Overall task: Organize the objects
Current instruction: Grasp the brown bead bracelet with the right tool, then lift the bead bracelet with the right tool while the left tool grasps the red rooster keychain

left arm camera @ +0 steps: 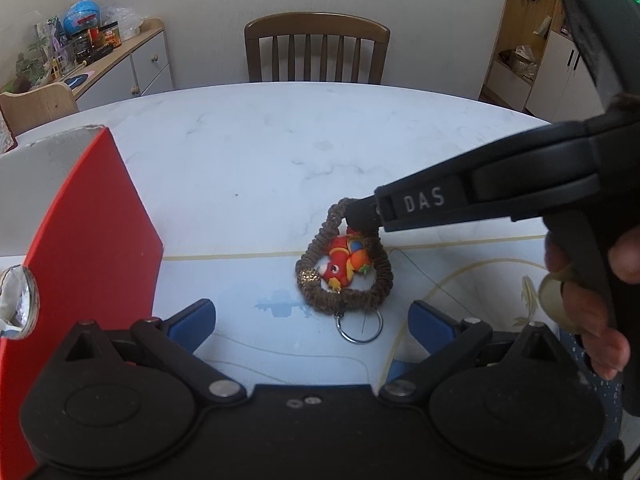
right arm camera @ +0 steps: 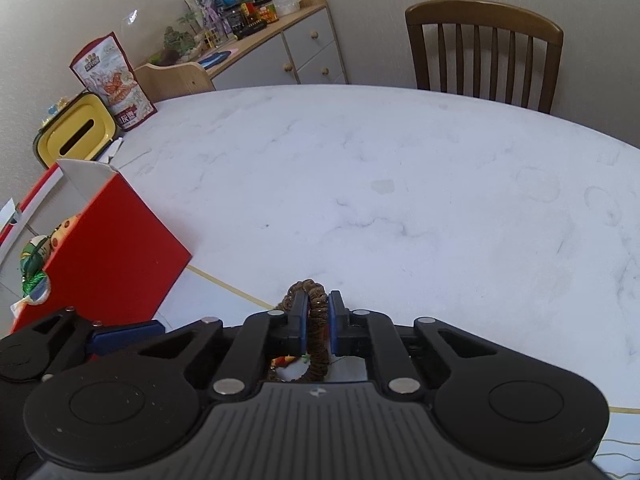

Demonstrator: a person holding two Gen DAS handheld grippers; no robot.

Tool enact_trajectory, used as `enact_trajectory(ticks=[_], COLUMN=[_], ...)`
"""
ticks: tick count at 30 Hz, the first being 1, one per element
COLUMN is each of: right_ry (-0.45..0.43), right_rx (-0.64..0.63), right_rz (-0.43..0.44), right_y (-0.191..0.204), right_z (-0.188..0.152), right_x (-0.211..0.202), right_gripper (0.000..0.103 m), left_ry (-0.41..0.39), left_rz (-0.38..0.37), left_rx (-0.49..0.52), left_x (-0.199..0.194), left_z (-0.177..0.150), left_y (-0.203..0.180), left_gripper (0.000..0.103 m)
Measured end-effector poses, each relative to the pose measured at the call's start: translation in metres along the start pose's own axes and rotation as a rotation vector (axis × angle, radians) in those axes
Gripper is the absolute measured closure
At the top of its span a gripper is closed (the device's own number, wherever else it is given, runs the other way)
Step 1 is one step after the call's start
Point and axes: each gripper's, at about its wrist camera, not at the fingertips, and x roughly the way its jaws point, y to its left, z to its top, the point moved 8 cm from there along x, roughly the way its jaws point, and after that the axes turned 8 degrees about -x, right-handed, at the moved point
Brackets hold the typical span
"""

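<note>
A brown braided ring keychain [left arm camera: 344,268] with a red parrot charm [left arm camera: 346,262] and a metal split ring [left arm camera: 360,326] lies on the white marble table [left arm camera: 260,152]. My right gripper [left arm camera: 356,214] comes in from the right and is shut on the top of the brown ring [right arm camera: 318,320], which runs between its blue pads. My left gripper [left arm camera: 312,316] hangs open just in front of the keychain, nothing between its blue fingertips [left arm camera: 192,320]. A red open box [right arm camera: 108,248] stands to the left, holding small toys [right arm camera: 36,256].
A wooden chair [left arm camera: 316,52] stands behind the table. A sideboard with clutter [right arm camera: 256,36] lines the wall at the left. A yellow container [right arm camera: 76,132] and a printed packet [right arm camera: 112,80] sit at the table's left edge. A hand [left arm camera: 592,300] holds the right gripper's handle.
</note>
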Motion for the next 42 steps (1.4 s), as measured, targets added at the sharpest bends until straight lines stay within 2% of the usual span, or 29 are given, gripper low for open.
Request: enact_trajectory(ticks=[11,15,19,23,28,36,42], right_ry=[-0.089,-0.136,-0.140,-0.125,-0.124,-0.122,-0.125], right_rx=[0.075,0.090,0.109,0.144,0.157,0.179,0.182], right_rz=[0.066,0.027,-0.031,-0.059,-0.059,-0.056,-0.064], right_y=[-0.001,-0.016,-0.040,-0.056,-0.059,-0.060,-0.058], right_z=[0.008,0.016,0.014,0.005,0.000,-0.008,-0.012], right_x=[-0.038,-0.056,-0.062,-0.061,-0.060,-0.060,-0.067], right_gripper=[0.095,0.095,0.095,0.095,0.095,0.095,0.095], left_ry=[-0.009,-0.019,-0.030,-0.016,-0.003,0.007,0.018], left_rz=[-0.008,-0.007,-0.001,-0.008,-0.008,-0.013,-0.010], left_rx=[0.020,0.042,0.067,0.065,0.061,0.066,0.057], left_x=[0.009,0.016,0.025,0.036,0.045,0.048,0.047], left_z=[0.003,0.008,0.015,0.021,0.026,0.033,0.038], left_y=[-0.007,-0.013,-0.020,-0.024,-0.027,-0.031,-0.031], left_gripper=[0.001,0.003,0.006,0.017,0.034,0.071,0.071])
